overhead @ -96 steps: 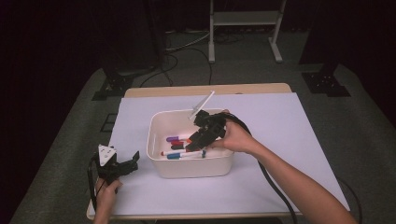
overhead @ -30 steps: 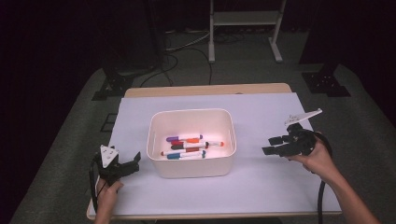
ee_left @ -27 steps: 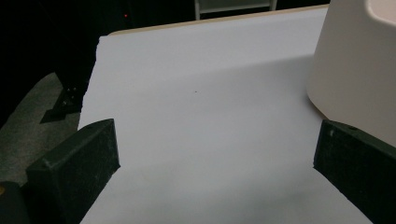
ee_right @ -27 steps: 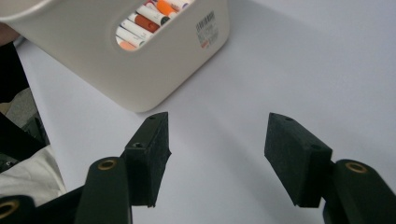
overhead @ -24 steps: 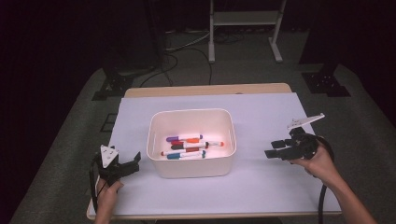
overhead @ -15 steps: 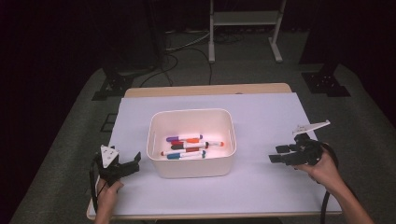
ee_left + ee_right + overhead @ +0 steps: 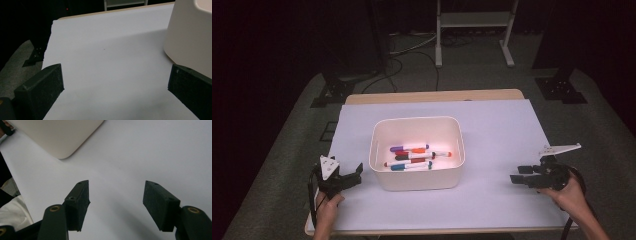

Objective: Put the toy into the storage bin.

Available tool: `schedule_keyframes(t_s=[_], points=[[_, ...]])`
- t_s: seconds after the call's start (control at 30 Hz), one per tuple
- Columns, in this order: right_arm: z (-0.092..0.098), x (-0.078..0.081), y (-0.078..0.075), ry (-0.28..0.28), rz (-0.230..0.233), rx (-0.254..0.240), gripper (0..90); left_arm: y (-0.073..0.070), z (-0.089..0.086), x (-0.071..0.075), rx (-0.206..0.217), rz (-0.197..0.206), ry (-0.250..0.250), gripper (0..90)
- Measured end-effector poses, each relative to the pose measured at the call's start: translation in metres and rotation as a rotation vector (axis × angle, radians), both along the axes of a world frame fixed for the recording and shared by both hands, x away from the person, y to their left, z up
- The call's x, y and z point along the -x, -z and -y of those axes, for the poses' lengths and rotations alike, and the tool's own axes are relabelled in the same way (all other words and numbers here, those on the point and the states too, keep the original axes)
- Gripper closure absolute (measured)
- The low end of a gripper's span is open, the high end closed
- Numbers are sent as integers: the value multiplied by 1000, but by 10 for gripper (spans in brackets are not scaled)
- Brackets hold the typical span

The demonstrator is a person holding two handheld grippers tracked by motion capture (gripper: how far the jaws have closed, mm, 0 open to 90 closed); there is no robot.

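a dark recording studio or lab: black surroundings, floor cables [image 7: 412,55], stand feet [image 7: 332,94], white-covered table [image 7: 512,130]

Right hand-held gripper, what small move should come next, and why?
Probably set the right hand-held gripper down on the white sheet: its jaws are open and empty, the markers already lie in the white bin.

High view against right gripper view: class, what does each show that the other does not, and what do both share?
High view alone: the markers lying inside the bin, and the left hand-held gripper at the sheet's near left corner. Right gripper view alone: a close look along the right hand-held gripper, jaws wide apart with nothing between them. Both: the cream bin's outer wall and the white sheet covering the table.
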State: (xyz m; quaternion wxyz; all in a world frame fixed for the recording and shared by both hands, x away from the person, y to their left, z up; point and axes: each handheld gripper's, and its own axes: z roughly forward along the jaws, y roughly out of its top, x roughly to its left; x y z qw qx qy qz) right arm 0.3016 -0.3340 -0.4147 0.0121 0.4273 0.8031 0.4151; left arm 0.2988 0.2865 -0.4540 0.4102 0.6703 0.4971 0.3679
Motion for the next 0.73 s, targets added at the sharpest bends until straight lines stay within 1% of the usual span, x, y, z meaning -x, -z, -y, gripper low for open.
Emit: schedule_keyframes(t_s=[0.1,0.17,0.23,0.27,0.37,0.47,0.53,0.63,0.73], points=[[2,7,6,17,3,2,357,0,0,0,-3,0,0,0],[2,11,8,35,27,11,356,0,0,0,-2,1,-1,0],[3,14,10,36,32,-12,352,0,0,0,-2,-1,0,0],[3,16,11,38,36,-9,348,0,0,0,0,-1,-2,0],[3,19,12,42,42,-9,333,0,0,0,1,0,-2,0],[5,21,14,57,45,-20,325,0,1,0,-3,3,4,0],[6,23,15,66,48,-15,323,0,1,0,-5,3,6,0],[8,26,17,84,53,-22,324,0,1,0,-5,4,7,0],[8,26,19,86,57,-17,316,0,1,0,-11,4,10,0]])
